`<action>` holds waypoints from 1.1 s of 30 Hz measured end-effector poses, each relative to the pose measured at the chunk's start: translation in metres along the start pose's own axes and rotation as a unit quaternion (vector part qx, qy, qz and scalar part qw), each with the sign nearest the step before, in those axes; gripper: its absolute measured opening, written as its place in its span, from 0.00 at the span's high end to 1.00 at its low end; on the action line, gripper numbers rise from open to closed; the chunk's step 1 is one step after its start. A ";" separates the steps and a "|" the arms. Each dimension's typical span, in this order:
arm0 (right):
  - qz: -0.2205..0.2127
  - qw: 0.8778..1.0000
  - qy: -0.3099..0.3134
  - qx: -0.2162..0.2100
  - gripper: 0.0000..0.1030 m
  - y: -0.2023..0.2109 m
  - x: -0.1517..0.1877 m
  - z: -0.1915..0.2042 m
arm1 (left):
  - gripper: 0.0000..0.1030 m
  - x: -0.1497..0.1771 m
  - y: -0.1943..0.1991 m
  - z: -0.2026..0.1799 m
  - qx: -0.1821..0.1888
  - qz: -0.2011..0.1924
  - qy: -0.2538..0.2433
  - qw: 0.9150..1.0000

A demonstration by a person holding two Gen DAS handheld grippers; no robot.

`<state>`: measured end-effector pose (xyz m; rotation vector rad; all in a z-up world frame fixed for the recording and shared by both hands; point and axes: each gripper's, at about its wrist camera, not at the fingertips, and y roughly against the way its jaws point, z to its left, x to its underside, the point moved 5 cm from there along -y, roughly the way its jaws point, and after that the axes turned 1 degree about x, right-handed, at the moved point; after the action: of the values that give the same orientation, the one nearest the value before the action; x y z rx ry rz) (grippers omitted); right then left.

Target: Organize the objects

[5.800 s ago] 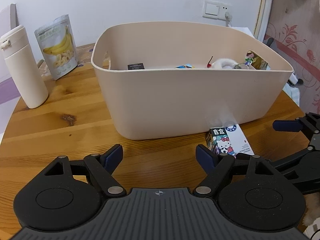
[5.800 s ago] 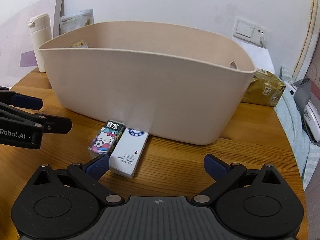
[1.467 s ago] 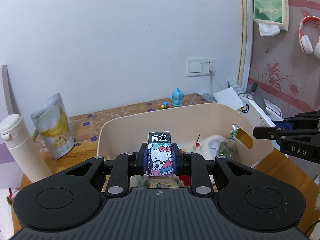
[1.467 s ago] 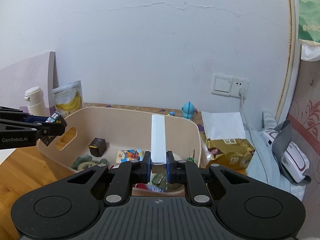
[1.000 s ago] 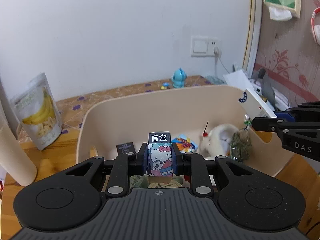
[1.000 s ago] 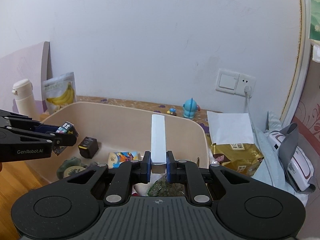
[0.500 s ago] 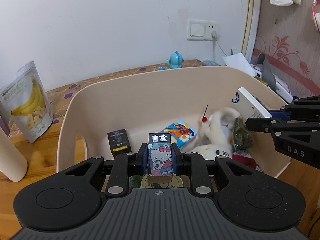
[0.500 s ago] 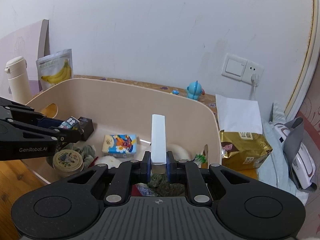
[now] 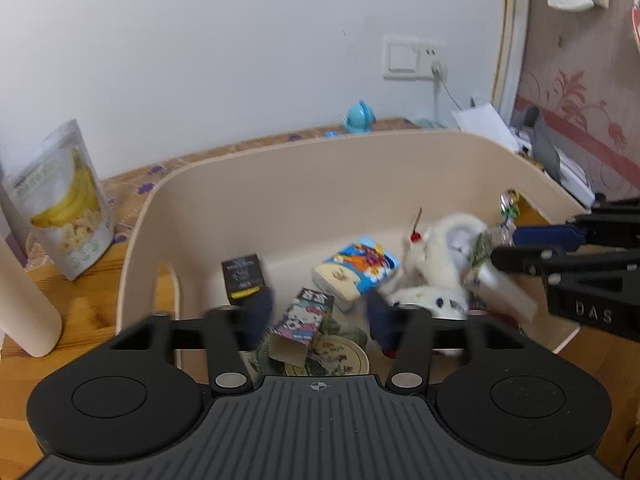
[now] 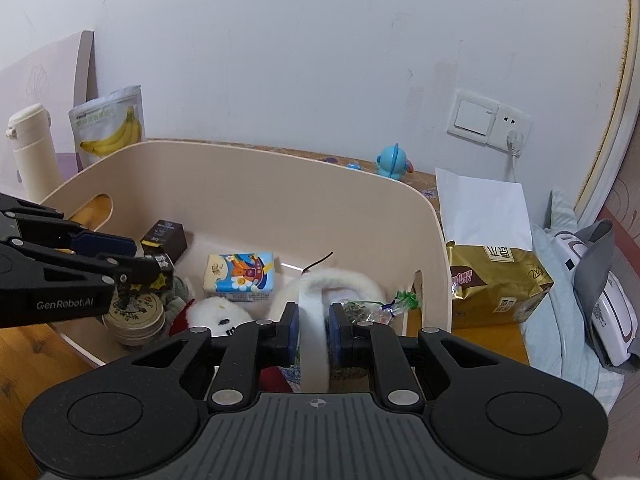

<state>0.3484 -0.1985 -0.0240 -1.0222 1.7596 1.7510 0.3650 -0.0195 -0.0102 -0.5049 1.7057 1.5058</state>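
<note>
At the far left, a cream cylindrical flask (image 10: 30, 148) and a banana-printed snack pouch (image 10: 110, 130) are being kept upright on the wooden desk (image 9: 80, 312), just beside the beige plastic tub (image 10: 248, 184). Over the tub's left half, the left claw (image 9: 316, 316) is being held spread, and the tilted Hello Kitty carton (image 9: 304, 322) is being seen loose between its blurred fingers (image 9: 258, 312), above a round printed tin (image 10: 134, 314). A small black box (image 10: 164, 240), a colourful tissue pack (image 10: 240, 272) and a white plush toy (image 10: 340, 286) are being crowded together on the tub floor. The right claw (image 10: 314, 330) is being held slightly parted around the flat white carton (image 10: 314, 344), low over that clutter; whether it is being gripped cannot be told. Right of the tub, a gold foil bag (image 10: 496, 284) is being left on the desk.
</note>
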 end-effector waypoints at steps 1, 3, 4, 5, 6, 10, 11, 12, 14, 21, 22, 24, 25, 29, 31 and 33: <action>-0.001 1.000 -0.001 -0.002 0.69 0.001 0.000 0.000 | 0.27 -0.001 0.003 0.000 -0.005 -0.006 0.000 1.000; -0.005 1.000 -0.004 -0.007 0.53 0.004 -0.001 0.000 | 0.24 -0.002 0.007 0.001 -0.013 -0.015 -0.002 1.000; -0.006 1.000 -0.005 -0.006 0.47 0.005 -0.002 0.001 | 0.22 -0.003 0.009 0.001 -0.017 -0.017 -0.001 1.000; -0.006 1.000 -0.007 -0.003 0.40 0.006 -0.002 0.001 | 0.22 -0.003 0.010 0.002 -0.020 -0.020 0.000 1.000; -0.009 1.000 -0.006 -0.002 0.40 0.007 -0.003 0.001 | 0.22 -0.004 0.012 0.003 -0.021 -0.021 0.001 1.000; -0.014 1.000 -0.011 -0.001 0.35 0.013 -0.005 0.001 | 0.20 -0.006 0.017 0.006 -0.019 -0.025 0.015 0.999; -0.017 1.000 -0.012 0.000 0.32 0.015 -0.005 0.001 | 0.20 -0.007 0.019 0.006 -0.019 -0.027 0.017 0.999; -0.019 1.000 -0.013 0.002 0.31 0.017 -0.006 0.000 | 0.19 -0.007 0.021 0.006 -0.021 -0.028 0.019 0.999; -0.021 1.000 -0.015 0.005 0.28 0.020 -0.006 0.000 | 0.19 -0.007 0.026 0.005 -0.021 -0.032 0.019 0.999; -0.030 0.999 -0.028 0.004 0.22 0.033 -0.005 -0.002 | 0.17 -0.006 0.044 -0.002 -0.007 -0.045 0.026 0.999; -0.031 0.999 -0.029 0.005 0.21 0.035 -0.004 -0.002 | 0.17 -0.006 0.047 -0.003 -0.008 -0.050 0.026 0.998; -0.036 0.999 -0.031 0.007 0.15 0.039 -0.004 -0.003 | 0.17 -0.006 0.052 -0.005 -0.007 -0.054 0.027 0.998; -0.039 0.999 -0.032 0.008 0.15 0.042 -0.003 -0.003 | 0.17 -0.006 0.054 -0.005 -0.007 -0.055 0.028 0.998; -0.047 0.998 -0.032 0.010 0.10 0.053 -0.001 -0.004 | 0.17 -0.004 0.062 -0.007 -0.009 -0.060 0.030 0.998; -0.047 0.998 -0.030 0.012 0.09 0.057 0.001 -0.003 | 0.17 -0.002 0.065 -0.008 -0.008 -0.061 0.030 0.998; -0.046 0.998 -0.029 0.012 0.07 0.060 0.003 -0.002 | 0.17 0.001 0.068 -0.010 -0.009 -0.058 0.029 0.998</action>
<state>0.3015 -0.2064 0.0124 -1.0155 1.6689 1.6820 0.3112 -0.0144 0.0323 -0.6518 1.6781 1.4370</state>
